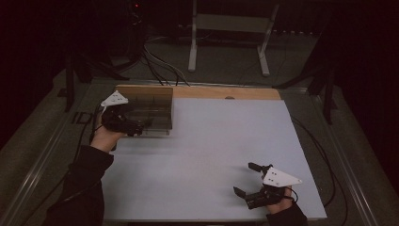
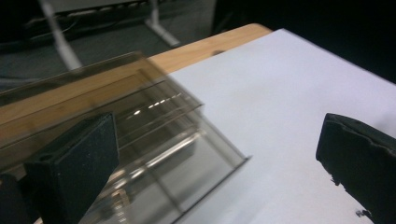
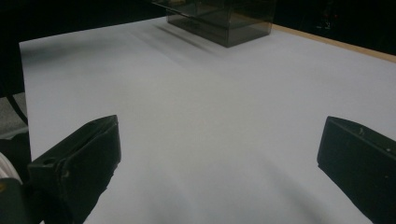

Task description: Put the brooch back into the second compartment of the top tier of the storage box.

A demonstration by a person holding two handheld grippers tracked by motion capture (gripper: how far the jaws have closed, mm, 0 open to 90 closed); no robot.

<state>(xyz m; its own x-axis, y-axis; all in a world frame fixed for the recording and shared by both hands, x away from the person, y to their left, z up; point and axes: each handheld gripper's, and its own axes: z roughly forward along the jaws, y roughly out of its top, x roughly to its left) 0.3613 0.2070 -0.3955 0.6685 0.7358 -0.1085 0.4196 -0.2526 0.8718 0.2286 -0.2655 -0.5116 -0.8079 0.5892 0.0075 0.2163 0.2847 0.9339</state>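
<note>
A smoky transparent box (image 1: pixel 151 111) stands at the table's back left, partly on the wooden strip (image 1: pixel 226 92). My left gripper (image 1: pixel 138 127) is at the box's front left side, held by a hand in a dark sleeve. In the left gripper view its jaws stand wide apart, open (image 2: pixel 215 172), with the box's (image 2: pixel 154 126) near corner between them; whether a jaw touches the wall I cannot tell. My right gripper (image 1: pixel 244 178) hovers open over the bare white table top near the front right, with nothing between its fingers (image 3: pixel 219 158). The box (image 3: pixel 224 21) lies far ahead of it.
The white table top (image 1: pixel 216 141) stretches between the two grippers. Cables (image 1: pixel 160 66) and a white stand's legs (image 1: pixel 228 42) lie on the dark floor behind the table. The table's front edge runs just below the right hand.
</note>
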